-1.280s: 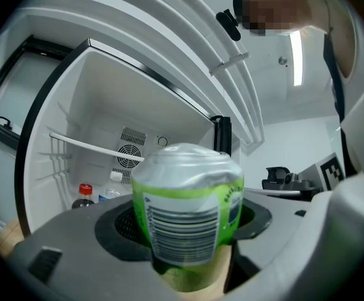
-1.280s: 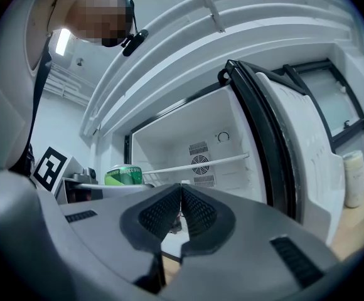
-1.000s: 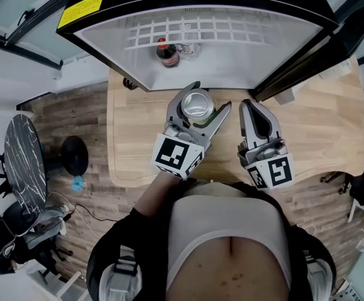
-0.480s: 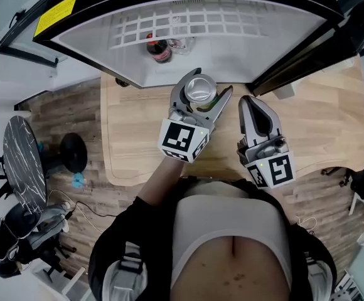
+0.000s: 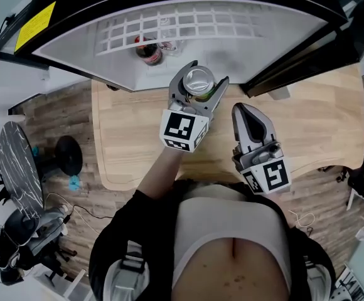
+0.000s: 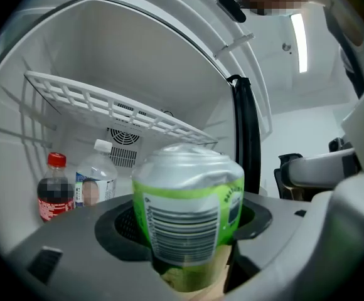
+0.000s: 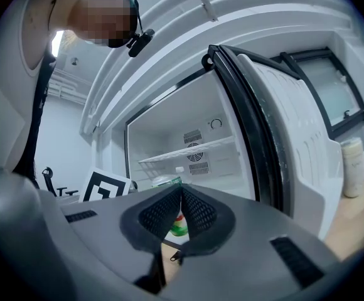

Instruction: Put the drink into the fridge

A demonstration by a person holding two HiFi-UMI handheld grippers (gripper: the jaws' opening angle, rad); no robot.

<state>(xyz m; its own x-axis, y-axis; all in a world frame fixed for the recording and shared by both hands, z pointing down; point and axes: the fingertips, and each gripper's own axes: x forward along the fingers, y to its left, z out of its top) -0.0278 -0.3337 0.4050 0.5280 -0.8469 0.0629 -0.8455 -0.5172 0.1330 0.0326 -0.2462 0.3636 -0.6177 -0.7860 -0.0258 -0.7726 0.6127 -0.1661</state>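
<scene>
A green drink can [image 5: 198, 80] with a silver top stands upright between the jaws of my left gripper [image 5: 199, 82], which is shut on it at the mouth of the open fridge [image 5: 245, 39]. Close up, the can [image 6: 188, 205] fills the left gripper view, its barcode facing the camera. My right gripper [image 5: 248, 119] hangs over the wooden table to the right and nearer the person, jaws pressed together and empty. Its own view shows the can [image 7: 169, 199] partly hidden behind the jaws.
Inside the fridge a cola bottle [image 5: 148, 52] with a red cap and a clear water bottle [image 6: 96, 177] stand at the left, under a white wire shelf [image 5: 182, 24]. The fridge door [image 5: 307, 58] stands open at the right. The wooden table [image 5: 132, 137] lies below.
My left gripper has carried the can forward and slightly left, up to the fridge opening. The right gripper has shifted a little left and forward, still shut.
</scene>
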